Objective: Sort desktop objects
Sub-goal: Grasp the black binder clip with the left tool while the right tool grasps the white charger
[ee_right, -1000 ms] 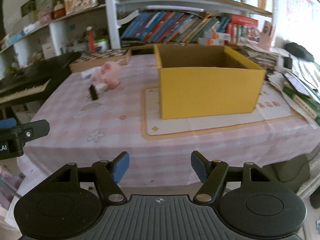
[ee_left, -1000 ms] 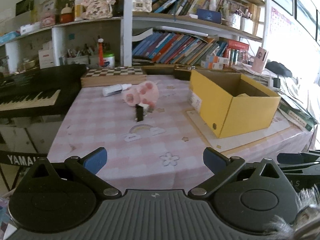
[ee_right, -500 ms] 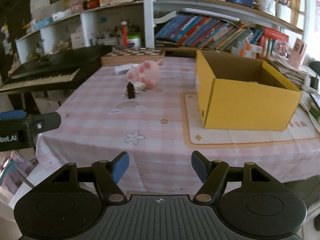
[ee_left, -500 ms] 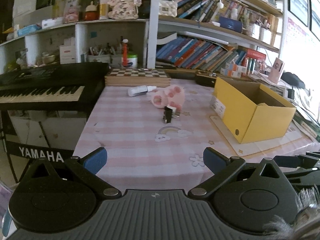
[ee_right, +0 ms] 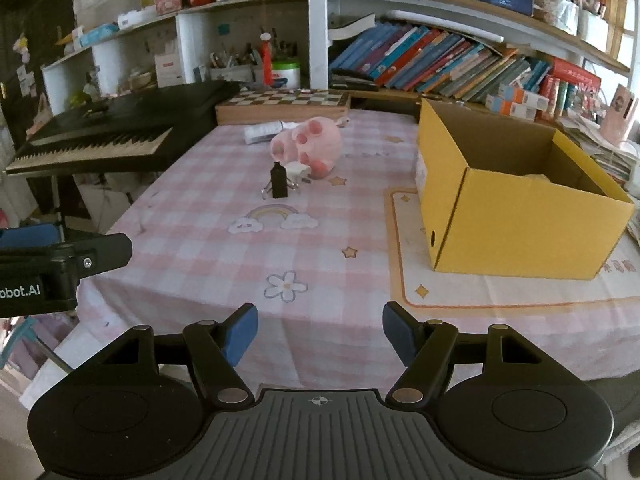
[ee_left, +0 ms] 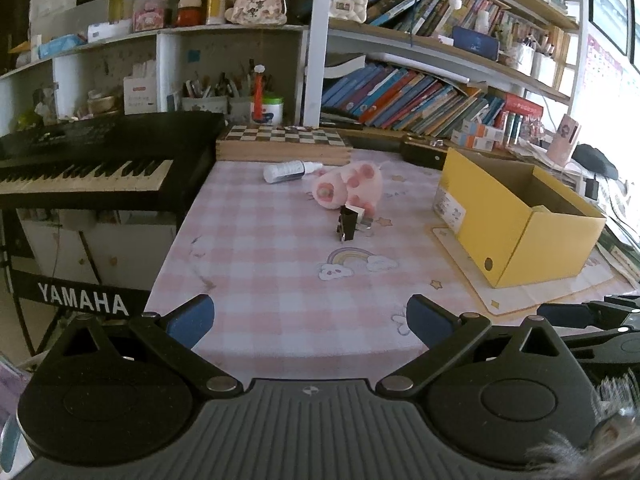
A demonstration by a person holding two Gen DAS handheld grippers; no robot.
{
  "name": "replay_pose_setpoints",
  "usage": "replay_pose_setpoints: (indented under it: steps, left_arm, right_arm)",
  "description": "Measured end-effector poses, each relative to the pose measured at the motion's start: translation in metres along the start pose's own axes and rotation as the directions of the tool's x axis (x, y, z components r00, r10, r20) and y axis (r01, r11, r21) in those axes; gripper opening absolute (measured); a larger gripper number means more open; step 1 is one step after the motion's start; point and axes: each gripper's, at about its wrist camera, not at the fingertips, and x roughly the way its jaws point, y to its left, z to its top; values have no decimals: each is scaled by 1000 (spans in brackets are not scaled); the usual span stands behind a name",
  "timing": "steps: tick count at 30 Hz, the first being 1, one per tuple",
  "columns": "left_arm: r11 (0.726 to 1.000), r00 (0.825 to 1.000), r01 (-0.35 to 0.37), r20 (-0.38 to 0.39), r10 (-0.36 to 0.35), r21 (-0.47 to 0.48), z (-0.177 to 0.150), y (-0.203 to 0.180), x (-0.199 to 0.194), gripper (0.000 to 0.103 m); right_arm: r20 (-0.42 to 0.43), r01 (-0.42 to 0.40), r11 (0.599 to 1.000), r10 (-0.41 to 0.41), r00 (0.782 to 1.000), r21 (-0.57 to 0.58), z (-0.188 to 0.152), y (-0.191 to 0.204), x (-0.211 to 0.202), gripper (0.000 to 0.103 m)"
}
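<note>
A pink plush paw (ee_left: 349, 188) (ee_right: 308, 148) lies near the middle of the pink checked table (ee_left: 280, 272) (ee_right: 320, 248). A black binder clip (ee_left: 346, 224) (ee_right: 279, 180) stands just in front of it, beside a small white plug (ee_right: 298, 171). Behind lies a white tube (ee_left: 290, 171) (ee_right: 262, 132). An open yellow box (ee_left: 516, 220) (ee_right: 516, 200) stands at the right. My left gripper (ee_left: 310, 316) is open and empty at the table's near edge. My right gripper (ee_right: 320, 330) is also open, holding nothing, well short of the objects.
A wooden chessboard box (ee_left: 284, 144) (ee_right: 282, 105) sits at the table's far edge. A black keyboard (ee_left: 92, 160) (ee_right: 112, 132) stands to the left. Shelves with books (ee_left: 420, 100) rise behind. The left gripper's body (ee_right: 52, 268) shows at the right view's left edge.
Both views have pulled back from the table and swung left. The keyboard has come further into view, and the box has shifted right. Both grippers stayed open.
</note>
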Motion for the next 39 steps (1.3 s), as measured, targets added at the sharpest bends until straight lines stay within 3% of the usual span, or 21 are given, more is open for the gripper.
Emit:
replay_pose_setpoints:
  steps: [16,29,36,38,39]
  left_arm:
    - [999,998,-29,-54,27,-32,38,-4,77,101]
    - [996,992,30,-123,-20,79,56,-40,176,88]
    - [991,990,32,-142,-13,128,63,-61,222,73]
    - [989,987,34,-160,-11,145,63,-66,232,61]
    - [988,985,35,-171,-9,149,62,-66,236,50]
  right_arm:
    - [14,-41,999,42,999,-13,61,-30,67,71]
    - [47,-70,998,69,997,8,105,-48,107,70]
    - [58,-61,998,61,996,3,122,-53,120,70]
    - [51,-63,998,63,997,-2,126,-54,125,70]
    - [49,-65,998,65,997,-7,127,-53,127,70]
